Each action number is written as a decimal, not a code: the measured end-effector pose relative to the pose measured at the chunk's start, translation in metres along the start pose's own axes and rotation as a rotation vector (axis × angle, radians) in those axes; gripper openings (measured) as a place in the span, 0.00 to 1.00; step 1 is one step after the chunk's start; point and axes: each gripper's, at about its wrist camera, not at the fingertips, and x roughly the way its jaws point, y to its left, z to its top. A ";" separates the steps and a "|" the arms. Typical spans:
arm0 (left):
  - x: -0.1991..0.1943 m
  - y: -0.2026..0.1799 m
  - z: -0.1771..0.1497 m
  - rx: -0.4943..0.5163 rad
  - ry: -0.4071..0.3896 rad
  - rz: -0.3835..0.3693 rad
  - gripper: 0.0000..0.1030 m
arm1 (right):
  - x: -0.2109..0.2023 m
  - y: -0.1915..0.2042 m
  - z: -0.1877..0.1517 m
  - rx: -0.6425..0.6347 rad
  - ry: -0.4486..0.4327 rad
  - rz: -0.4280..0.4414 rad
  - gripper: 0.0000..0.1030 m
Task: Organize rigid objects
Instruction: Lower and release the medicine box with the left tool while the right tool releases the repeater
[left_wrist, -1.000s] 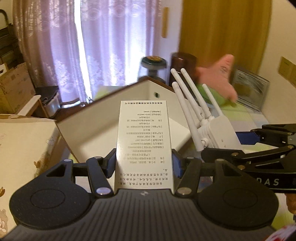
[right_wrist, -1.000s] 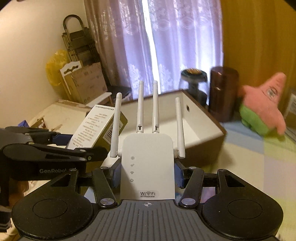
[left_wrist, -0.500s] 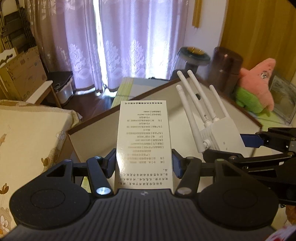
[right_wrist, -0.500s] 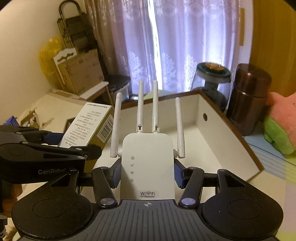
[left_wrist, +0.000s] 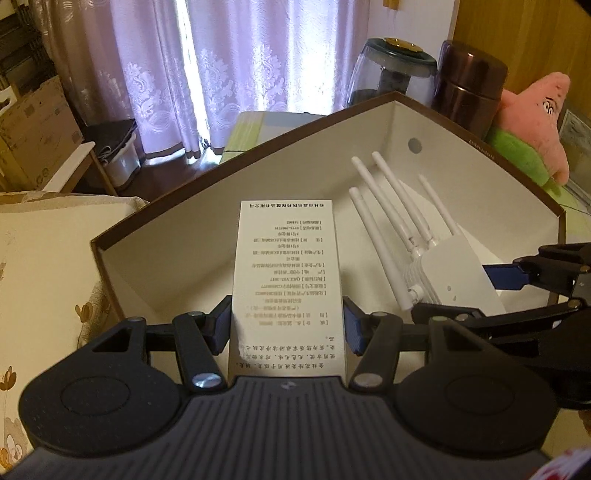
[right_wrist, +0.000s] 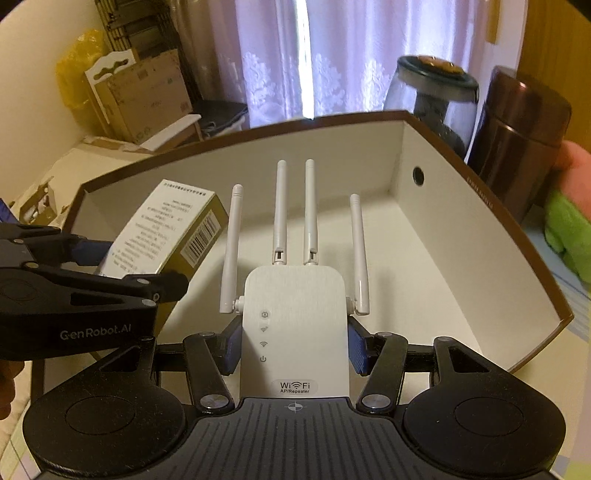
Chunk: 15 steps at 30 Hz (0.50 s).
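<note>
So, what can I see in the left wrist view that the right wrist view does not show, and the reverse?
Only the left wrist view: the face of the pink plush toy.
Only the right wrist view: the barcode on the small carton, a yellow bag, the WiFi label.
Both: the open box, the WiFi repeater, the brown canister.

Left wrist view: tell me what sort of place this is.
Probably a lived-in room at home: lace curtains over a window, a pink plush toy on a checked cloth, cardboard boxes stacked at the side.
</note>
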 end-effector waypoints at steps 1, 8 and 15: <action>0.002 0.000 0.001 -0.003 0.009 -0.008 0.53 | 0.001 -0.002 -0.001 0.008 -0.001 -0.005 0.51; 0.013 -0.005 -0.001 0.023 0.042 -0.022 0.55 | -0.006 0.001 -0.003 -0.007 -0.024 -0.008 0.52; 0.006 -0.005 -0.001 0.043 0.024 -0.026 0.63 | -0.015 0.003 -0.007 0.015 -0.029 -0.014 0.54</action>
